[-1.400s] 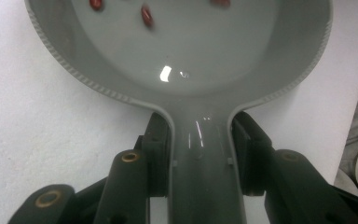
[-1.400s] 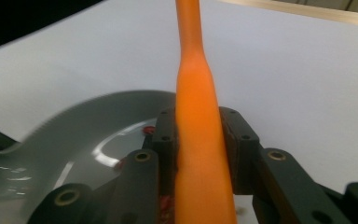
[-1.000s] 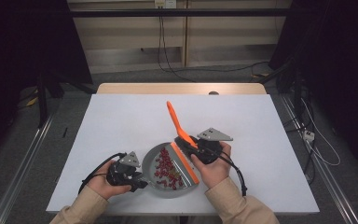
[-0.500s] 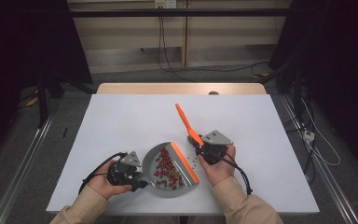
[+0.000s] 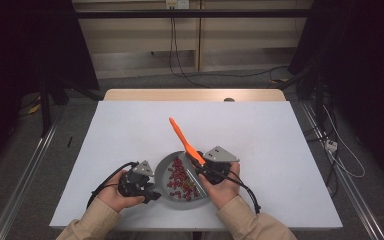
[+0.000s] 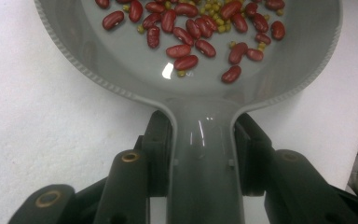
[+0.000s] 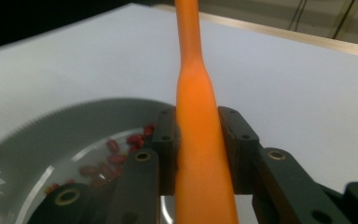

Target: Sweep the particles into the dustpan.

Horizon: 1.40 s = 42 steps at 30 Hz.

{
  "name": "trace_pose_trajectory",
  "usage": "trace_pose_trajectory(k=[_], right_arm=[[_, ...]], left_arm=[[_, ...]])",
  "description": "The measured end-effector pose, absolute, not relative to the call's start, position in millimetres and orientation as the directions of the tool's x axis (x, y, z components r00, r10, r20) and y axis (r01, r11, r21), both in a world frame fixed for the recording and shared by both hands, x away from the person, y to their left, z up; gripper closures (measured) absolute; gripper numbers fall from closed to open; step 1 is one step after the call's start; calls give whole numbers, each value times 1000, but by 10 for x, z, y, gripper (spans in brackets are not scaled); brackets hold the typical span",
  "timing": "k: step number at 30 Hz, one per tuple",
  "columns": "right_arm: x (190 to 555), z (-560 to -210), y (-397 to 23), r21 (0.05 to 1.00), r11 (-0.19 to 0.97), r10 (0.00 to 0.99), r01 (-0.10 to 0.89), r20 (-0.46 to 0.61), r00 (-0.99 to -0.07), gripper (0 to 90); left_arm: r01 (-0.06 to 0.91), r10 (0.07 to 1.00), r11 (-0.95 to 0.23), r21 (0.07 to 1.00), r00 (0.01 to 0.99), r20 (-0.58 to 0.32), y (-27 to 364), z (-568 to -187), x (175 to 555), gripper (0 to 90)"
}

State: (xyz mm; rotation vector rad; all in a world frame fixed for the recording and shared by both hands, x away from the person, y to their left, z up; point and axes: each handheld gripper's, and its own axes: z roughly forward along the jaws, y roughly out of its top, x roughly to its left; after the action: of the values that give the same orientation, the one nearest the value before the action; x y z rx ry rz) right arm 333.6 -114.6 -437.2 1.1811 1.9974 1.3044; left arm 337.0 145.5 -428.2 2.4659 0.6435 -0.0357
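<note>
Left tongs (image 6: 203, 154) pinching grey dustpan (image 6: 205, 84) handle, right tongs (image 7: 200, 140) clamping orange, seemingly brush, handle (image 7: 198, 116).

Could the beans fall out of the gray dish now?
Maybe. The gray dish is held only by its narrow handle in the left gripper; if that hand tips, the red beans could roll over the low rim. The right gripper clamps an orange tool whose brush end sits in the dish; a hard sweep might flick beans onto the white table. The dish also sits near the table's front edge, so spilled beans could drop off.
</note>
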Motion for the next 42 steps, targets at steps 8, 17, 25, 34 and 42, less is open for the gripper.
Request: trace_pose_trajectory(k=[8, 17, 25, 34, 42], right_arm=[[3397, -4278, -1222, 907, 144, 847, 396, 94, -524, 710], [3509, -4235, -1523, 909, 112, 876, 401, 101, -472, 710], [3580, -4299, -1670, 901, 126, 905, 415, 67, -421, 710], [3530, -4414, -1580, 887, 172, 897, 428, 39, -441, 708], [3423, -4410, -1375, 886, 185, 869, 425, 54, -491, 705]], left_arm=[[458, 446, -706, 540, 880, -163, 1446, -4292, 3384, 628], [458, 446, -705, 542, 880, -164, 1446, -4294, 3384, 628], [458, 446, -704, 542, 880, -164, 1446, -4295, 3384, 628], [445, 433, -720, 533, 888, -156, 1453, -4291, 3393, 627], [463, 452, -704, 539, 877, -163, 1432, -4296, 3389, 628]])
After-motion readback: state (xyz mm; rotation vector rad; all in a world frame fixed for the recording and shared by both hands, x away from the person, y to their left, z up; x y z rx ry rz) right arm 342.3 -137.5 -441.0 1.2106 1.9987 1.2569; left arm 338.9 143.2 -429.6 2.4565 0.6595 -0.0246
